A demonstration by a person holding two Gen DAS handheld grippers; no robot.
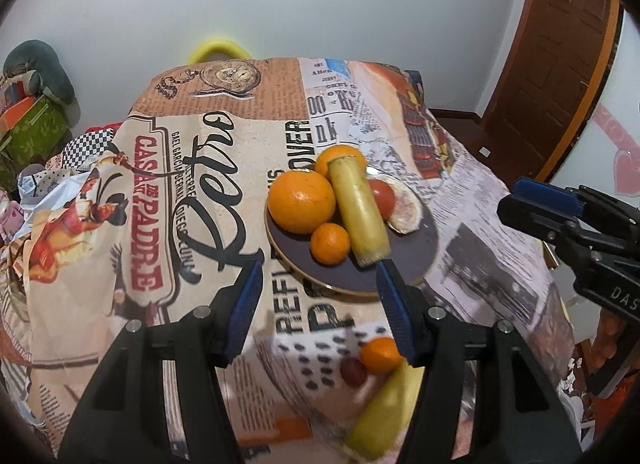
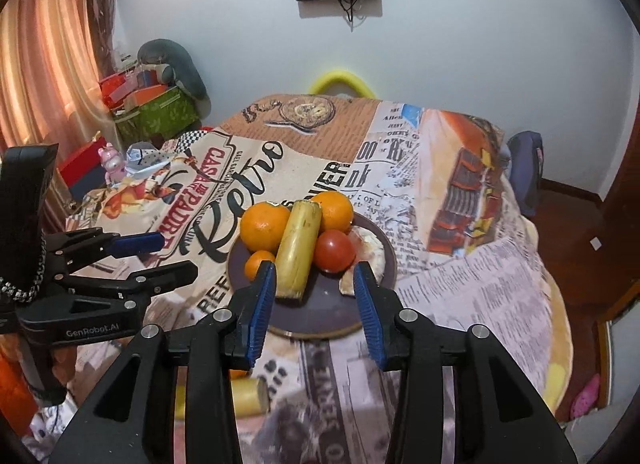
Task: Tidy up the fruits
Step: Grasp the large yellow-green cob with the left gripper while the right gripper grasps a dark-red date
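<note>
A dark purple plate [image 1: 416,252] [image 2: 332,310] sits mid-table. On it lie two large oranges [image 1: 301,201] [image 2: 264,225], a small orange [image 1: 330,244], a yellow stick-shaped fruit piece [image 1: 358,211] [image 2: 298,248], a red tomato [image 1: 382,195] [image 2: 334,252] and a pale slice [image 1: 406,211] [image 2: 370,248]. My left gripper [image 1: 319,264] [image 2: 164,258] hangs open above the plate's near-left edge, holding nothing. My right gripper [image 2: 314,266] [image 1: 560,215] is open over the plate's near edge, with nothing between its pads. Nearer me lie another small orange [image 1: 380,354], a red grape-like fruit [image 1: 354,371] and a second yellow piece [image 1: 384,412] [image 2: 248,396].
A printed retro cloth [image 1: 192,199] covers the table. A yellow chair back [image 1: 218,49] stands behind its far edge. Boxes and a cushion [image 2: 160,95] pile up at the left by a curtain. A wooden door [image 1: 560,63] is at the right.
</note>
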